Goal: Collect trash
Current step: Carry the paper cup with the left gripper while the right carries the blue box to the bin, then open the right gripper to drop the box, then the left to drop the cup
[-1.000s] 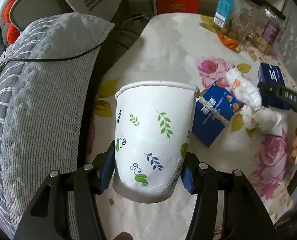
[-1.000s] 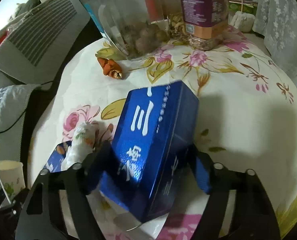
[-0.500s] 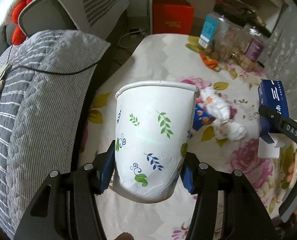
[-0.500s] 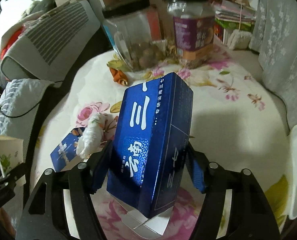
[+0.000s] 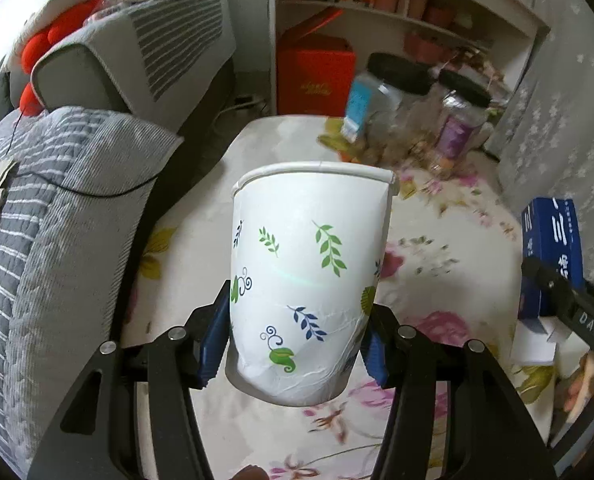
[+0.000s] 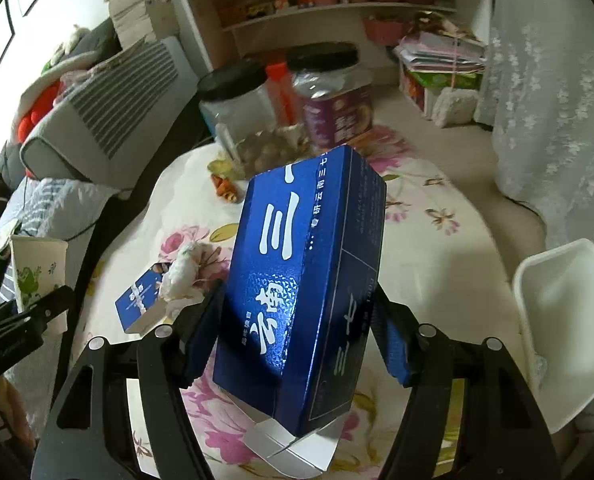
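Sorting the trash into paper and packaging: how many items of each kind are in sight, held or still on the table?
White leaf-print paper cup, in left gripper: 1
Blue cardboard boxes, one in right gripper: 2
Crumpled white tissue wad: 1
Orange wrapper scrap: 1
Total: 5

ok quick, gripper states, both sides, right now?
Left gripper: closed on the paper cup, held off the table.
Right gripper: closed on the blue box, also lifted.
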`<state>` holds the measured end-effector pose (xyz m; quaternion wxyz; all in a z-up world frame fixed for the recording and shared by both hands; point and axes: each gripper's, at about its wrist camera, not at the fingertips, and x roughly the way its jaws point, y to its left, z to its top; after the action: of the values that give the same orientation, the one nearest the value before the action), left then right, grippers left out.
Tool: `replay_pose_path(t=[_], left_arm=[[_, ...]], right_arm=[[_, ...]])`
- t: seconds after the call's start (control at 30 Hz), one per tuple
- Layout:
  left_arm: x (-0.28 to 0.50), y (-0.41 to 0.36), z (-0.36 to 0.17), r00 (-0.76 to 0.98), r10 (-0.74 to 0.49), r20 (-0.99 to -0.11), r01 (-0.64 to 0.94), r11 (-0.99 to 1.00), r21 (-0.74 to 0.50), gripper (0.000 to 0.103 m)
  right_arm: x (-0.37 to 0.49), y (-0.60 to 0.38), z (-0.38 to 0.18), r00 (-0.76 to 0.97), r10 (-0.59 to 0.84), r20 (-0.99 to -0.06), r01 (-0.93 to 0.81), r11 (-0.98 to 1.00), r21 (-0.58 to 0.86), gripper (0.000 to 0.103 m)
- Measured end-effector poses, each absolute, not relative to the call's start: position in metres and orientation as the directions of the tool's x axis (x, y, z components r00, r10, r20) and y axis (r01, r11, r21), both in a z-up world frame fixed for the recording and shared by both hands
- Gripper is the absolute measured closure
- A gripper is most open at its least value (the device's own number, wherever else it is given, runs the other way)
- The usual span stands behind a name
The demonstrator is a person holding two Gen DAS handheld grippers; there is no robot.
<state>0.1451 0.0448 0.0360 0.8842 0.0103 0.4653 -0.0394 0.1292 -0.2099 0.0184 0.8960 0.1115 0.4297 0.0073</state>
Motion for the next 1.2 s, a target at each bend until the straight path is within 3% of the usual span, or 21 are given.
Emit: replay_pose_path(t=[1.2], left_arm=[[0.101, -0.151, 0.074, 0.69, -0.28, -0.667, 0.38, 0.925, 0.004, 0.048]], right_arm=[[0.052, -0.367, 0.044, 0.72, -0.056, -0.691, 0.296, 0.926, 0.234, 0.037]])
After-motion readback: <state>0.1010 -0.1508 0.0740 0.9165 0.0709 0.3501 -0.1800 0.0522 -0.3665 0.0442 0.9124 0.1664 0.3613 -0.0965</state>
